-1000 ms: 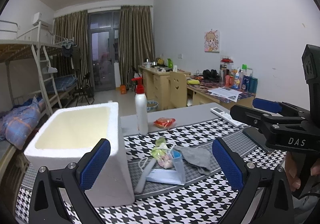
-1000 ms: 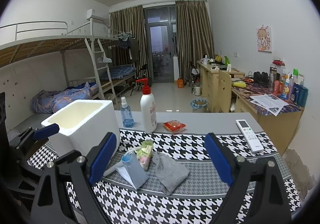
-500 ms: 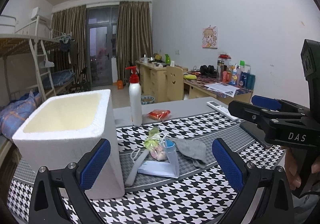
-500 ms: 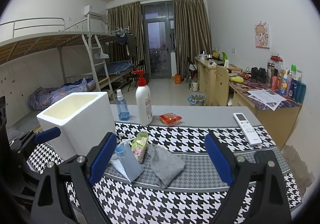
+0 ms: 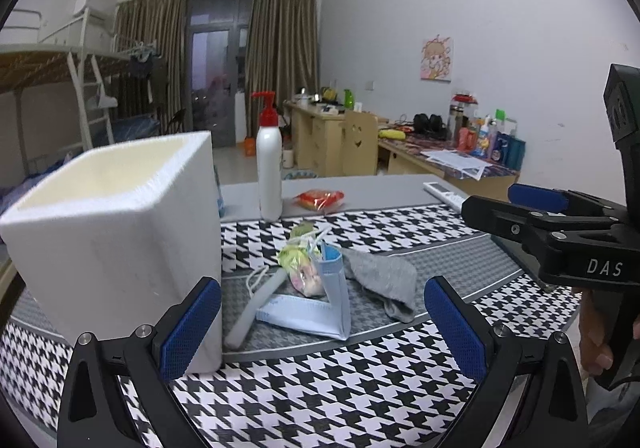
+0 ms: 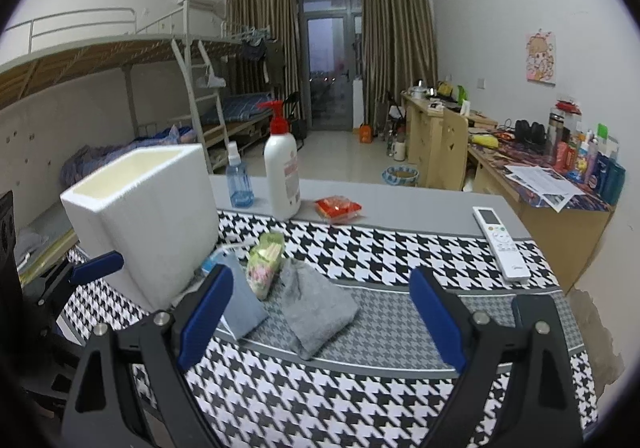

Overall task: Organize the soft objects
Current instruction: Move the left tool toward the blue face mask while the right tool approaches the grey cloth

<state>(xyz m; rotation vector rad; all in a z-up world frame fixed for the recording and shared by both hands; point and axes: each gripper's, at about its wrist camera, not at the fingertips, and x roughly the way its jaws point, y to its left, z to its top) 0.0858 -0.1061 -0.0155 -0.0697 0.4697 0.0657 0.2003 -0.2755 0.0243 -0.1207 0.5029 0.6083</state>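
A folded blue face mask [image 5: 320, 308] [image 6: 240, 300], a small green-and-pink packet [image 5: 300, 264] [image 6: 264, 264] and a crumpled grey cloth [image 5: 384, 280] [image 6: 316, 308] lie together on the houndstooth tablecloth [image 5: 320, 388]. A white foam box [image 5: 116, 232] [image 6: 152, 216] stands open-topped just left of them. My left gripper [image 5: 324, 332] hangs open, short of the mask, its left finger beside the box. My right gripper [image 6: 320, 320] is open over the grey cloth, nothing between its pads; it also shows at the right edge [image 5: 552, 216].
A white pump bottle [image 5: 269, 164] [image 6: 282, 168], a small blue spray bottle [image 6: 239, 180] and a red snack pack [image 5: 320, 198] [image 6: 338, 206] stand behind the pile. A remote [image 6: 500, 240] lies at the right. Beyond the table are desks and a bunk bed.
Both grippers have sunk toward the table and come closer to the pile; the foam box and soft items loom larger. Jaws stay wide, and nothing was picked up.
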